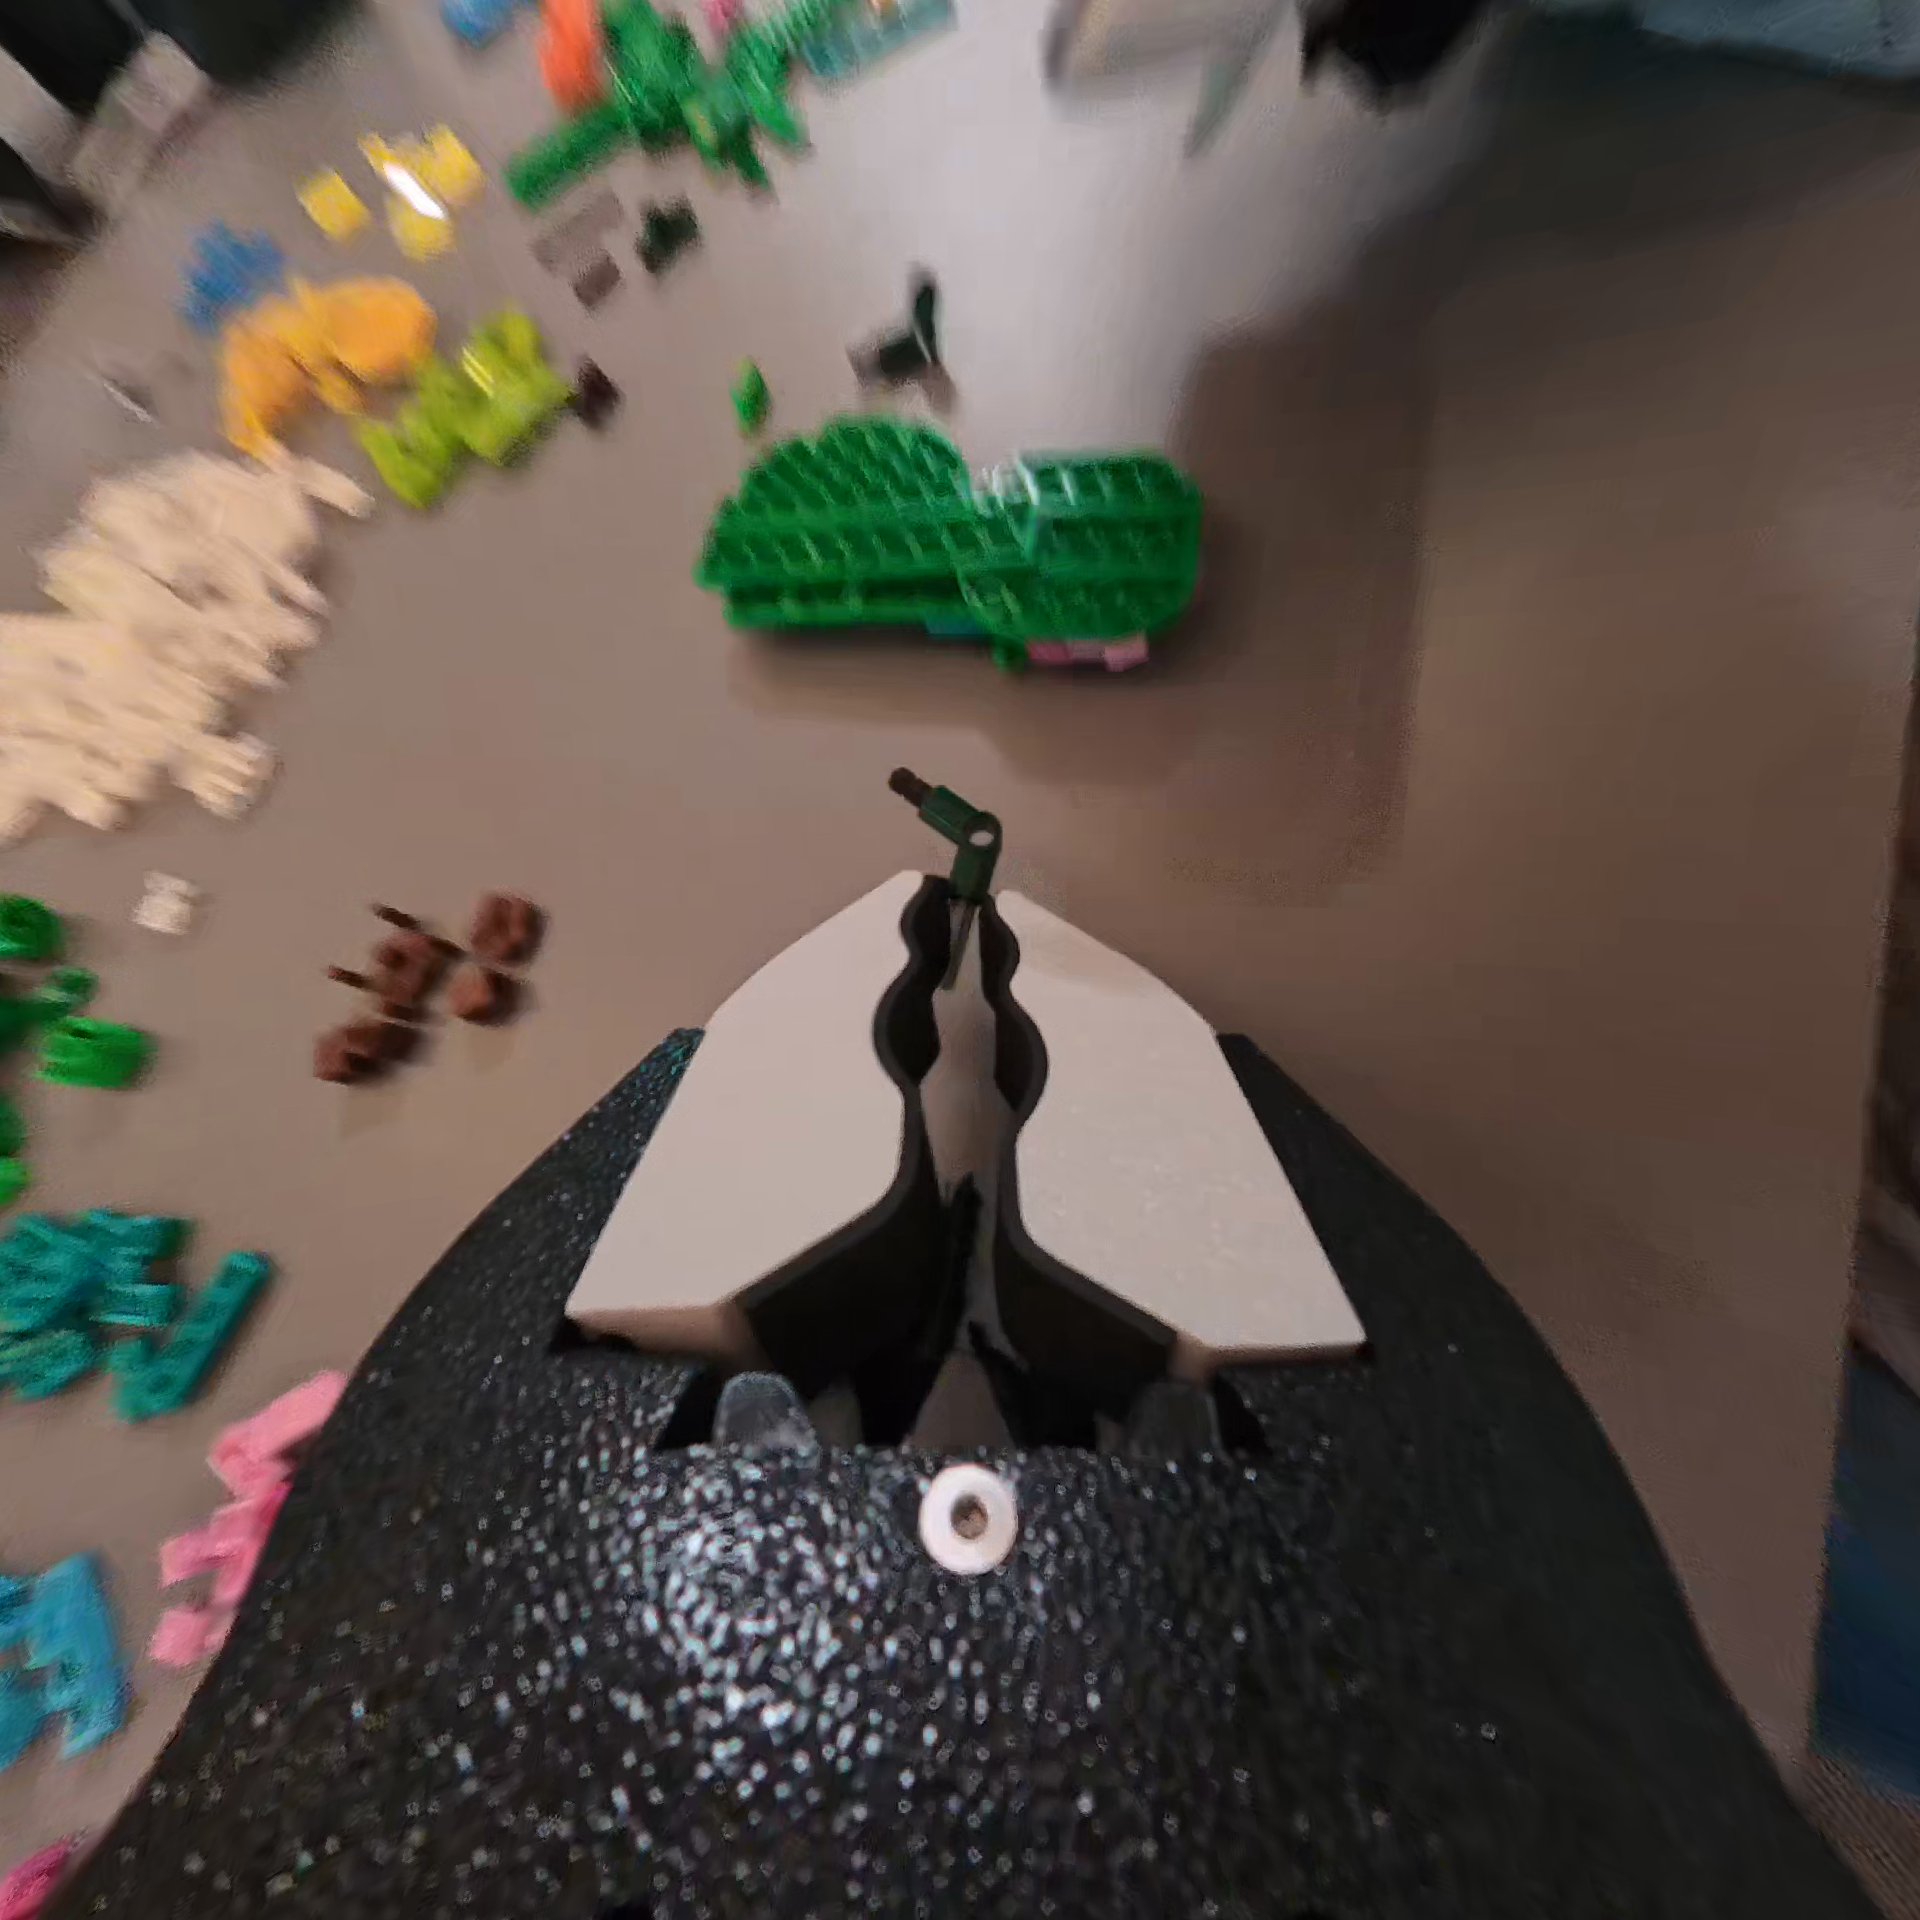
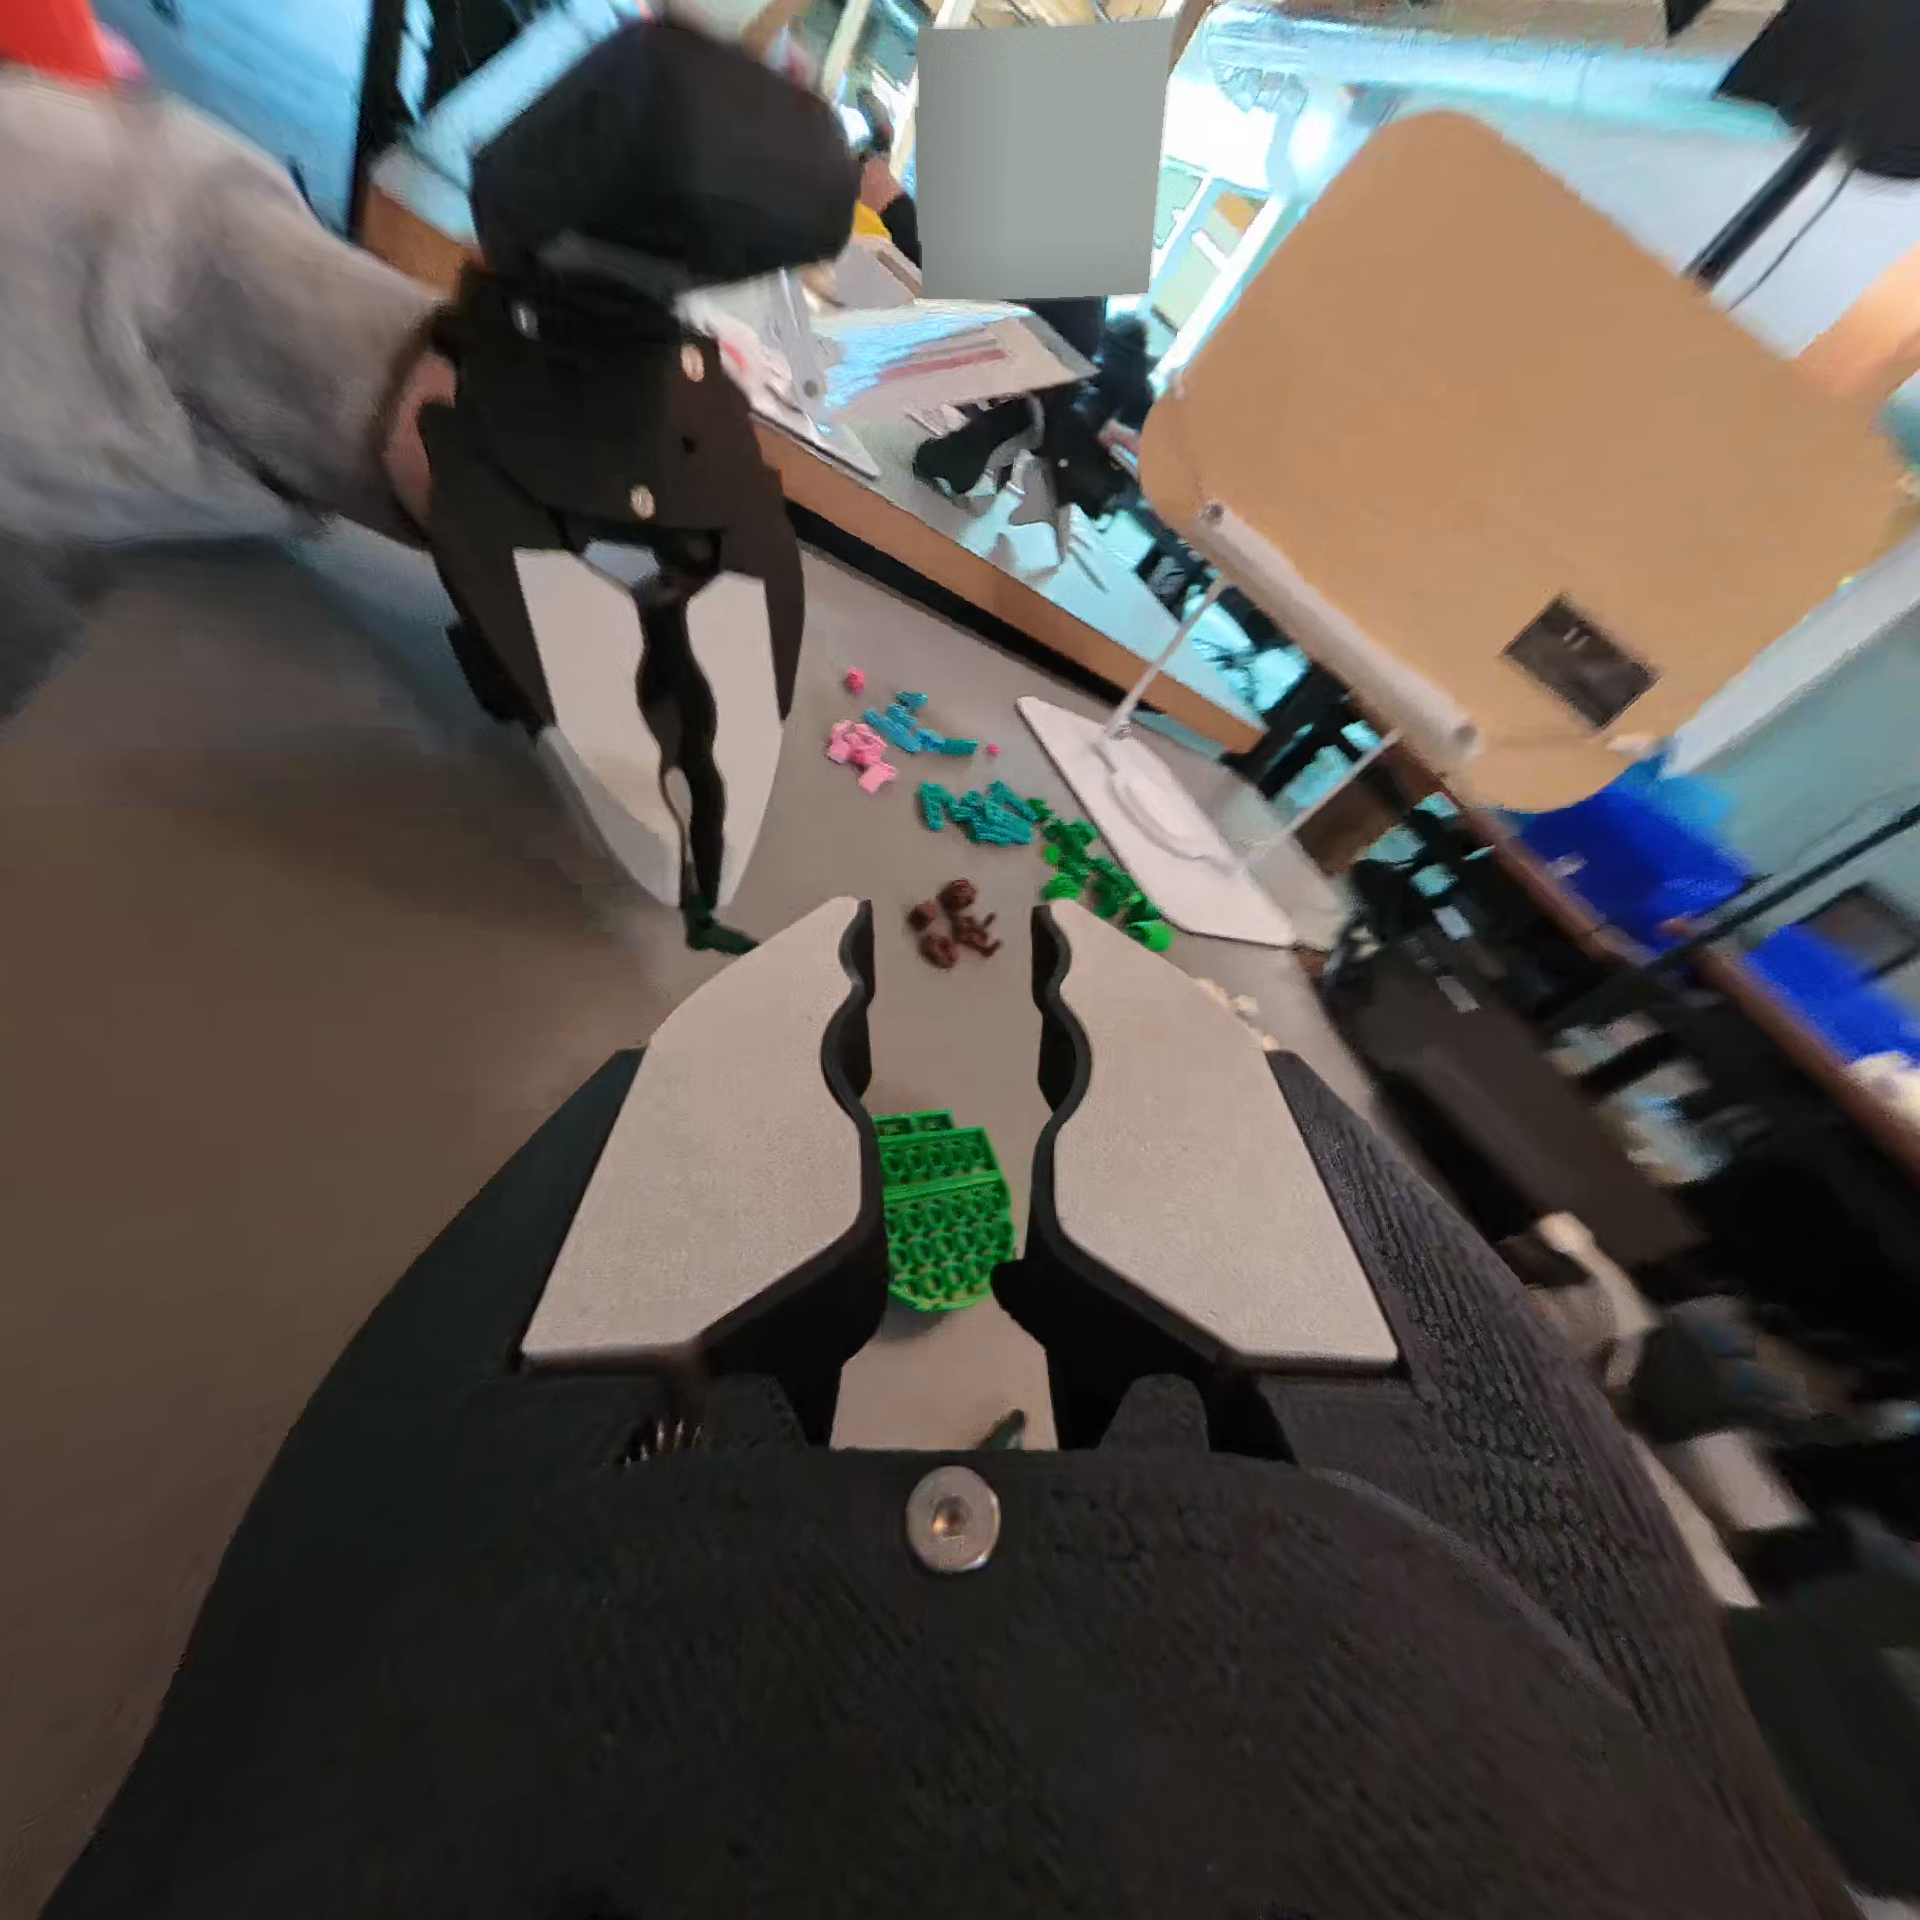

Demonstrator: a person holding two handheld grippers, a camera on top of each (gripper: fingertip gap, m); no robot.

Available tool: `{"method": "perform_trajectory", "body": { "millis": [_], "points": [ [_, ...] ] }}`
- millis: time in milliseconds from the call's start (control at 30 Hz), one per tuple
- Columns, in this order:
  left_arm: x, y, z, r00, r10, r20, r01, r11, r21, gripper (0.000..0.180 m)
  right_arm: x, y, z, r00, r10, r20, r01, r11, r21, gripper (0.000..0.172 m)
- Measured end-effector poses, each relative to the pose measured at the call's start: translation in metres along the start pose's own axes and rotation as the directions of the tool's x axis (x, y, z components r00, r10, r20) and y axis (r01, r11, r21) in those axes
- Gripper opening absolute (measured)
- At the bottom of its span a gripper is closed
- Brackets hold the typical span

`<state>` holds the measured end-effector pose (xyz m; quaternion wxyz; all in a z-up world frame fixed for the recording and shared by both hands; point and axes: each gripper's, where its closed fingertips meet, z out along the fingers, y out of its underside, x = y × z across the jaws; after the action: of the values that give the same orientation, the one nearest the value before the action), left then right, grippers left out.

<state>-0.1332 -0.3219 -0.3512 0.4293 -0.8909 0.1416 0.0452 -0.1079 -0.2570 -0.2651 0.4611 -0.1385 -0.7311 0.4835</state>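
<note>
My left gripper is shut on a small dark green angled connector with a dark pin at its far end, held above the grey table. It also shows in the right wrist view, with the green piece hanging from its tips. A flat green brick assembly lies ahead of it on the table. My right gripper is open and empty. The green assembly lies on the table below, seen between its fingers. A cluster of small brown pieces lies beyond its tips.
Sorted brick piles lie on the table: white, orange, lime, brown, teal, pink. A white stand base with a tan board stands at the right. A person's grey sleeve is at the left.
</note>
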Motion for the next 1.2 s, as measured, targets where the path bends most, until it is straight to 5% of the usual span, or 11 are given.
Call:
{"method": "perform_trajectory", "body": {
  "millis": [33,100,167,300,433,467,600,767,900,1200],
  "points": [
    [-0.009,-0.014,-0.003,0.994,0.026,0.104,-0.032,0.998,0.058,0.006,-0.002,-0.002,0.002,0.998,-0.057,-0.033,0.057,0.998,-0.015,0.028],
    [-0.033,-0.046,-0.022,0.911,0.102,0.401,-0.180,0.970,0.162,0.006,0.002,-0.006,0.006,0.995,0.066,-0.074,-0.068,0.997,-0.024,0.020],
    [-0.029,-0.076,-0.035,0.823,0.161,0.545,-0.329,0.917,0.225,0.006,0.003,-0.016,0.008,0.923,0.385,0.018,-0.385,0.922,0.039,0.021],
    [-0.013,-0.103,-0.028,0.689,0.298,0.661,-0.521,0.837,0.167,0.006,0.014,-0.032,0.004,0.617,0.758,0.212,-0.786,0.607,0.116,0.027],
    [-0.012,-0.117,-0.021,0.682,0.237,0.692,-0.511,0.832,0.218,0.007,0.010,-0.030,0.004,0.514,0.810,0.283,-0.854,0.513,0.083,0.020],
    [-0.011,-0.119,-0.018,0.687,0.233,0.689,-0.508,0.831,0.226,0.007,0.012,-0.030,0.003,0.512,0.811,0.284,-0.857,0.506,0.098,0.008],
    [-0.007,-0.121,-0.012,0.716,0.210,0.665,-0.485,0.836,0.258,0.007,0.014,-0.027,0.002,0.546,0.795,0.264,-0.836,0.538,0.110,0.006],
    [-0.007,-0.114,-0.006,0.882,-0.003,0.472,-0.214,0.888,0.406,0.032,0.014,-0.023,-0.003,0.590,0.759,0.274,-0.802,0.591,0.090,0.006],
    [-0.002,-0.114,-0.007,0.950,-0.086,0.301,-0.074,0.872,0.483,0.030,0.012,-0.021,-0.007,0.636,0.718,0.283,-0.760,0.646,0.069,0.006],
    [-0.004,-0.098,0.011,0.822,0.220,0.526,-0.336,0.932,0.136,0.008,-0.008,-0.017,0.000,0.656,0.686,0.316,-0.723,0.691,0.001,0.006]
  ]
}}
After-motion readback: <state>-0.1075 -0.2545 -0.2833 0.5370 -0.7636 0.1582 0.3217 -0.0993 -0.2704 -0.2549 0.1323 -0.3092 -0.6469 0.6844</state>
